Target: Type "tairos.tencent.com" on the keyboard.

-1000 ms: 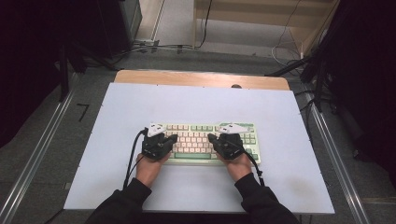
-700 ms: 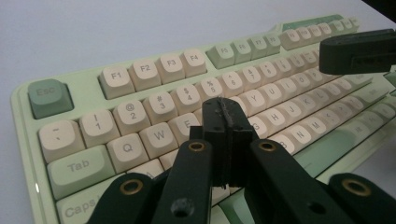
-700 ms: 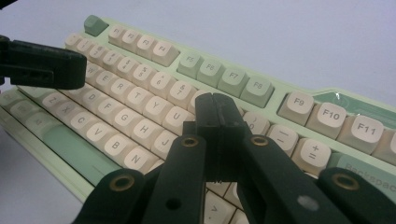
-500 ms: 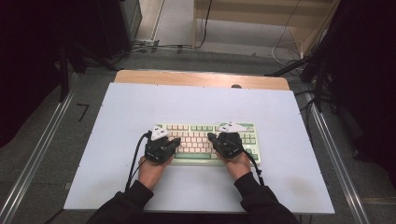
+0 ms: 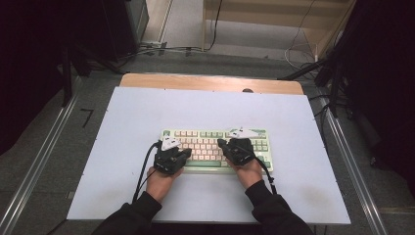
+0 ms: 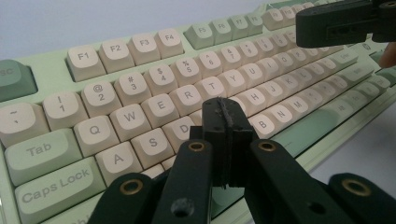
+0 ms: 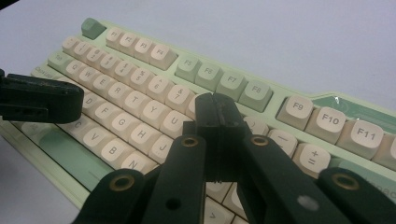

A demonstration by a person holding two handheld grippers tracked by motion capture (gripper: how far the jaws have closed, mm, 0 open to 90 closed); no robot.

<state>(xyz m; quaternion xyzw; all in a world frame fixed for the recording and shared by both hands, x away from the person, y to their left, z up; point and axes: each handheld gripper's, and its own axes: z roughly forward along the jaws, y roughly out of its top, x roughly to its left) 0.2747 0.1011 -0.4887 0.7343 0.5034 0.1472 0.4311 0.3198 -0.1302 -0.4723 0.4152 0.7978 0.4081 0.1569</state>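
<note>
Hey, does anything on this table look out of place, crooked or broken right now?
Nothing stands out. The keyboard lies flat and roughly square to the white table, with no missing or lifted keys among those in view. The left claw and right claw are both shut, poised over the letter keys.
</note>
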